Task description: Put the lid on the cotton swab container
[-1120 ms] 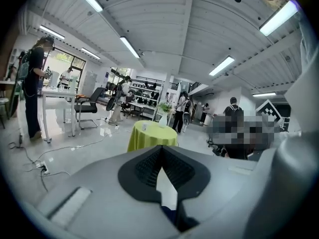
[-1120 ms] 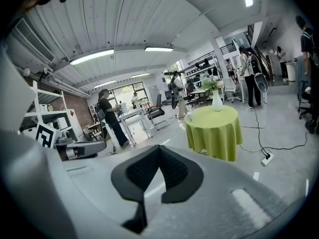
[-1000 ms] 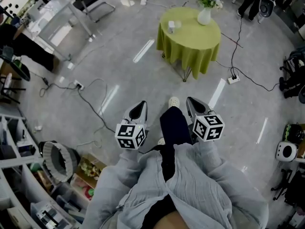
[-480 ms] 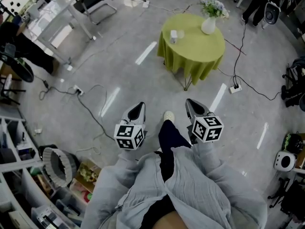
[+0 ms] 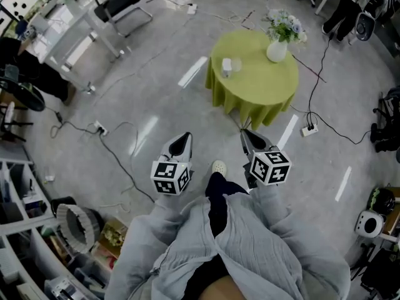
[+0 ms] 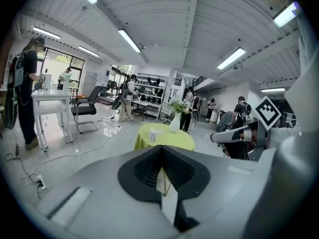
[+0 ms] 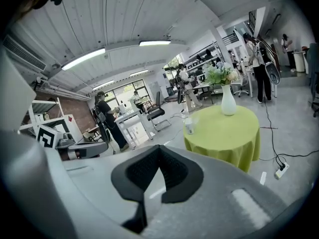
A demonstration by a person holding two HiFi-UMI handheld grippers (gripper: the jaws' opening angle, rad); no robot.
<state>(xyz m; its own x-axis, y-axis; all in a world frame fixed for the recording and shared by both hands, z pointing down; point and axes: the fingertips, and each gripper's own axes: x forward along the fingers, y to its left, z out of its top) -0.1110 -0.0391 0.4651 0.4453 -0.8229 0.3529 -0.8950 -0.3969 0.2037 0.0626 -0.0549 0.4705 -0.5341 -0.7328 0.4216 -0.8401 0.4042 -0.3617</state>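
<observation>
Nearer now, the green bench carries the cotton swab container; left tool and right tool are closed and empty, and the power strip could trip the person approaching.

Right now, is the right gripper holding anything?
No, the right gripper is shut with nothing between its jaws, and it is well short of the green table.

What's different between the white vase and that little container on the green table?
The vase is taller and holds flowers; the container is shorter and holds none. The vase is solid white; the container looks pale and partly see-through. Both stand upright, apart, on the green table.
</observation>
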